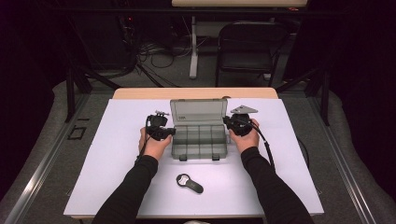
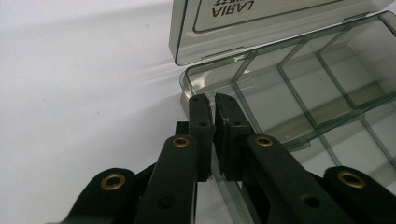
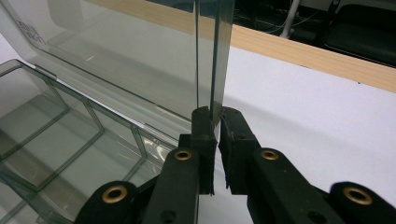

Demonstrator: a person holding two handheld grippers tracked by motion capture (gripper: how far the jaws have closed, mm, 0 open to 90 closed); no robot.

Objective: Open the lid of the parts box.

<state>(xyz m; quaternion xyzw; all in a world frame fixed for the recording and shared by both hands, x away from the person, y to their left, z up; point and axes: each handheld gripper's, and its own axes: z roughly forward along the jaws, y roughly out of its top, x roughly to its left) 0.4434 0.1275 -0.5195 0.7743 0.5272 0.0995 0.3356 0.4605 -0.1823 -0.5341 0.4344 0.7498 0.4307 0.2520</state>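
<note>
A smoky clear compartment box (image 1: 199,140) lies open in the middle of the white table top, its lid (image 1: 198,112) standing up at the back. My left gripper (image 1: 172,132) is at the box's left side. In the left gripper view, the left gripper (image 2: 214,99) is shut on the thin left wall of the box (image 2: 187,86), near the lid (image 2: 261,23). My right gripper (image 1: 227,122) is at the box's right side. Seen up close, the right gripper (image 3: 218,112) is shut on the upright side edge of the lid (image 3: 140,60), above the empty compartments (image 3: 70,121).
A small black and white round-headed tool (image 1: 189,183) lies on the table in front of the box. A wooden strip (image 1: 196,93) runs along the table's far edge. Behind it stand a black chair (image 1: 247,46) and cables on the floor.
</note>
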